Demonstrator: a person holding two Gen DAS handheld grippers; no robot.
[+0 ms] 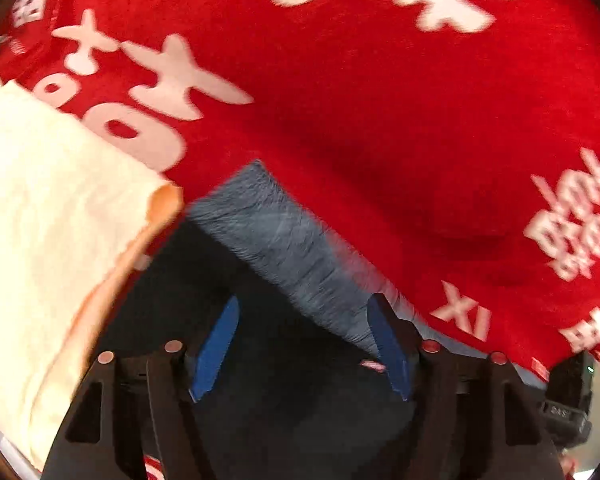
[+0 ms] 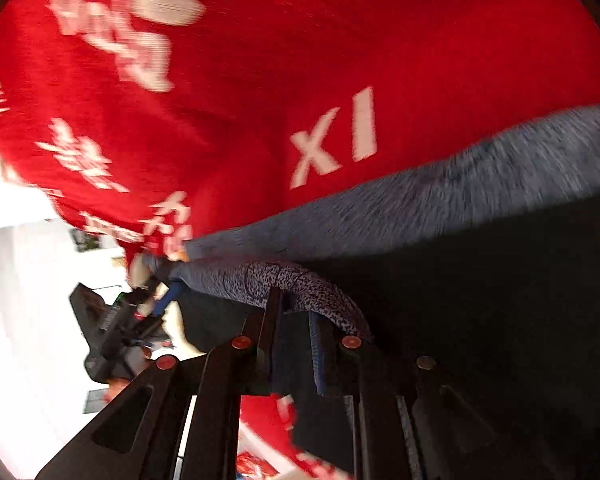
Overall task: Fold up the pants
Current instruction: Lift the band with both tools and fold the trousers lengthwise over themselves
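Red fleece printed with white characters, a blanket [image 1: 380,100] by the look of it, fills most of both views as the work surface. Over it hang the pants [image 1: 292,248]: dark fabric with a grey-blue heathered waistband, lifted clear of the blanket and stretched between the two tools. A cream-yellow cloth [image 1: 40,220] with an orange edge lies at the left, just beside the pants.

In the right wrist view the right gripper [image 2: 296,320] is clenched on a bunched, speckled roll of the waistband. The left gripper [image 1: 304,344] has its blue pads spread wide; the band brushes the right-hand pad, yet nothing seems pinched, so it reads as released.

Both views are heavily blurred, suggesting fast motion. The likely risk is that, with only one firm hold, the limp garment swings, twists or sags unevenly, spoiling the fold line; the thick roll could also slip from the right tool's narrow grasp.
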